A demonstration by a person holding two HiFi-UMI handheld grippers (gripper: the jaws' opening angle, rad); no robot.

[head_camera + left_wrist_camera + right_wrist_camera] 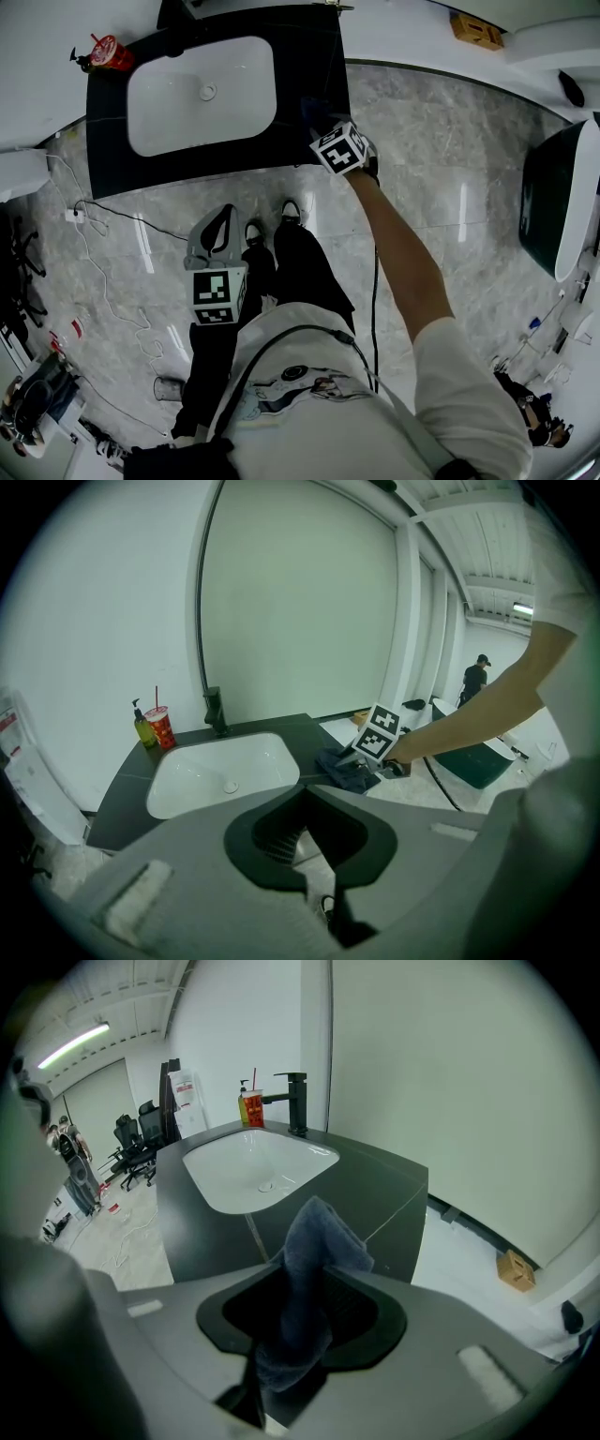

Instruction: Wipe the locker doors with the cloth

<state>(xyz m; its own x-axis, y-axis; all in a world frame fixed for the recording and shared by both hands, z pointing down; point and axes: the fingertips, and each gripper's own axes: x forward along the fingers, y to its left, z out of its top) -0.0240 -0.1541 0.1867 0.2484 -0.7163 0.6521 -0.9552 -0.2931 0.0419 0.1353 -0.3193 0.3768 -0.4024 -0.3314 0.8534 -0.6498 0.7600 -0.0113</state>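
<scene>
A dark blue cloth (315, 1246) stands up out of my right gripper (300, 1288), whose jaws are shut on it. That gripper (321, 127) reaches out to the right end of the black sink counter (112, 150). Seen from the left gripper view, the cloth (343, 771) lies bunched on the counter's corner under the right gripper (364, 759). The counter's dark cabinet front (389, 1218) shows just beyond the cloth. My left gripper (214, 242) hangs low by the person's legs, above the floor. Its jaws (306, 841) are shut with nothing between them.
The counter carries a white basin (202, 94), a black faucet (295, 1101), a red cup (111, 53) and a soap bottle (143, 727). White cables (103, 281) trail over the marble floor at left. A dark green tub (553, 202) stands at right, a cardboard box (476, 30) by the wall.
</scene>
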